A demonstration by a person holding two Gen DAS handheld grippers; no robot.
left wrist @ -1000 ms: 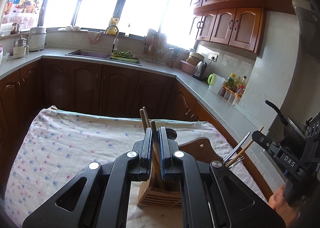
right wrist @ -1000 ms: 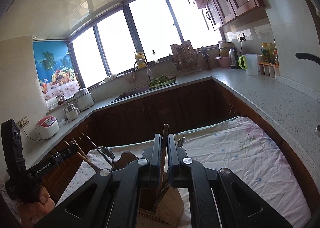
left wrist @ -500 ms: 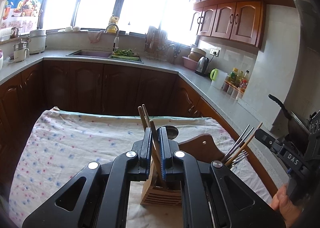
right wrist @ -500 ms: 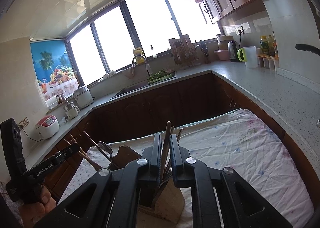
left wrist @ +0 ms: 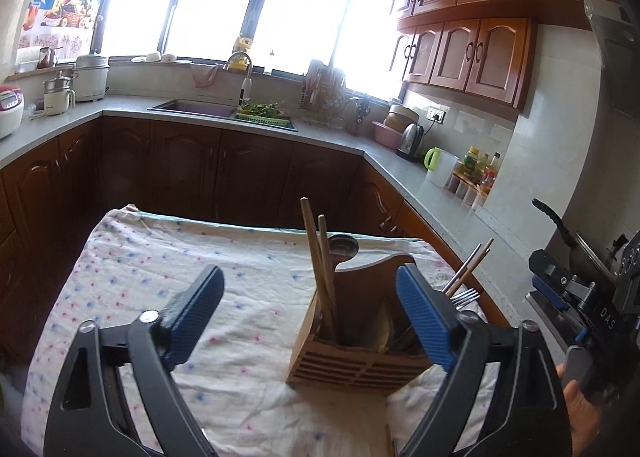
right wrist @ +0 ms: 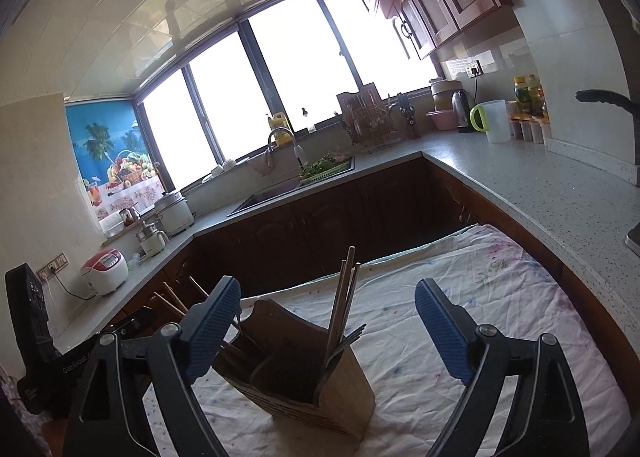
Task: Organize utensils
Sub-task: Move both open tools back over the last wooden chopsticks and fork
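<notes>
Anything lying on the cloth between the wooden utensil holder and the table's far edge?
No, bare floral cloth beyond the wooden utensil holder; both wrist views show it.

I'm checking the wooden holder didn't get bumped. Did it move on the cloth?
Cannot tell. The wooden holder looks bigger and further right against the cloth than before, but the camera itself shifted while the left gripper jaws were opening.

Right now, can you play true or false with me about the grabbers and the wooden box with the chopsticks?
1. The left gripper is open. True; its jaws have just been opening.
2. The right gripper squeezes a chopstick. False; it is open, holding nothing.
3. The wooden chopsticks stand in the wooden holder. True.
4. The holder lies tipped over. False; it stands upright on the flowered cloth.
5. A spoon sticks out of the holder. True.
</notes>
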